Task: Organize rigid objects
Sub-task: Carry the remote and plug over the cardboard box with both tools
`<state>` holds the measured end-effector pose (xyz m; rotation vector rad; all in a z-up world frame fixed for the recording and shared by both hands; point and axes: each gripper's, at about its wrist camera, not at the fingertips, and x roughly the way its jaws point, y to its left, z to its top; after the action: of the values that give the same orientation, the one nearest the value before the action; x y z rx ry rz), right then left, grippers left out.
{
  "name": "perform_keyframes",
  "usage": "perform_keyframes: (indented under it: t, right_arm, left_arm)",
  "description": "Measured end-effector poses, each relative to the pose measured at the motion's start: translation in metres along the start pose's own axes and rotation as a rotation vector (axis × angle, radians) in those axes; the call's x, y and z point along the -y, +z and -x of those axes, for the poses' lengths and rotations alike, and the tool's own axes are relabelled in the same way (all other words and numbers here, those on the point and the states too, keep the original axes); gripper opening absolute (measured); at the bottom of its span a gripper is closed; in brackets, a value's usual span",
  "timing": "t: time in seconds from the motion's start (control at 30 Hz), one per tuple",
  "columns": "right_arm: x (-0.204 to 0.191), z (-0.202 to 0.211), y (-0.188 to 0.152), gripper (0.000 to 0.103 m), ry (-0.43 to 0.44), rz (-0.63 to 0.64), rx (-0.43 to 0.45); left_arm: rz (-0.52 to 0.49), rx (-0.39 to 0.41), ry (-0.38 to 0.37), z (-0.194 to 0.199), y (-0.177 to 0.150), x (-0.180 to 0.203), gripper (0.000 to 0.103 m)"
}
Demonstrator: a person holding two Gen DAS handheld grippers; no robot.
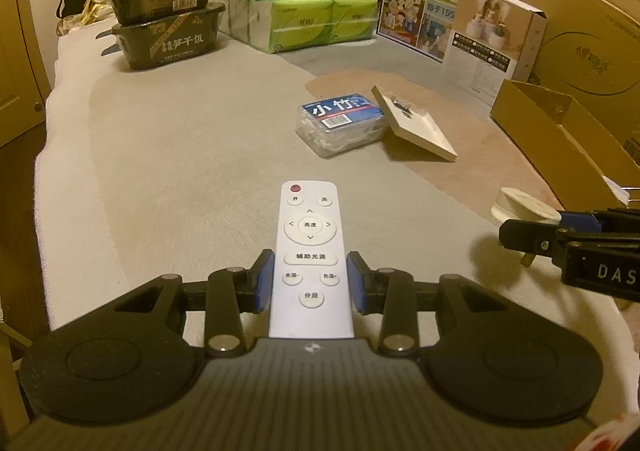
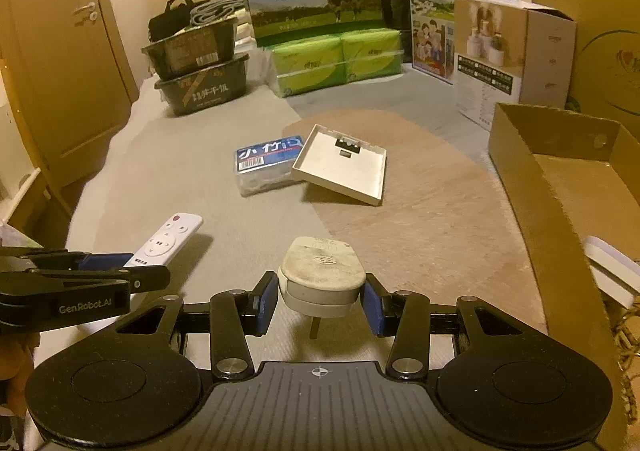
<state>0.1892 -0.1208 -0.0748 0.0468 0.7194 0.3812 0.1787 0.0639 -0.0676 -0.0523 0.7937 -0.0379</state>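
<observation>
Your left gripper [image 1: 311, 283] is clamped on the white remote control [image 1: 310, 251], blue pads pressing its two long edges at the lower half, so most of its length sticks out forward past the pads. Your right gripper [image 2: 320, 301] is closed on the white plug adapter [image 2: 322, 275], pads against its rounded sides, with a metal prong [image 2: 314, 327] hanging below. Both items look lifted clear of the grey cloth-covered surface [image 1: 180, 155].

Judging from that, the remote is your weaker hold: its smooth plastic sides could let it pivot or slide nose-down if you swing quickly. The adapter's curved body gives the pads little flat face, so a jolt might twist it out.

The two grippers sit close together; in the right wrist view the left one is just beside your right. Cross paths and they could knock.

Further out, a clear plastic box with a blue label [image 2: 266, 167] touches a tilted white tray [image 2: 342, 167] propped against it. The open cardboard box [image 2: 560, 187] on the right seems the likely destination; catching its wall on the way in could dislodge the load.
</observation>
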Motion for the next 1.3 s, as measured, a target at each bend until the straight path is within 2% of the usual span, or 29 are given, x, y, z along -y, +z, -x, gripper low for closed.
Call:
perform_keyframes:
  t: [0.53, 0.93, 1.3]
  right_arm:
    - [0.017, 0.065, -0.003, 0.045, -0.023, -0.038, 0.071]
    - [0.047, 0.121, -0.006, 0.045, -0.086, -0.075, 0.136]
    - [0.082, 0.159, -0.012, 0.045, -0.154, -0.115, 0.174]
  left_arm:
    - [-0.037, 0.045, -0.053, 0.045, 0.007, 0.047, 0.035]
    - [-0.103, 0.089, -0.114, 0.069, 0.019, 0.097, 0.035]
    - [-0.16, 0.107, -0.191, 0.077, 0.027, 0.145, 0.035]
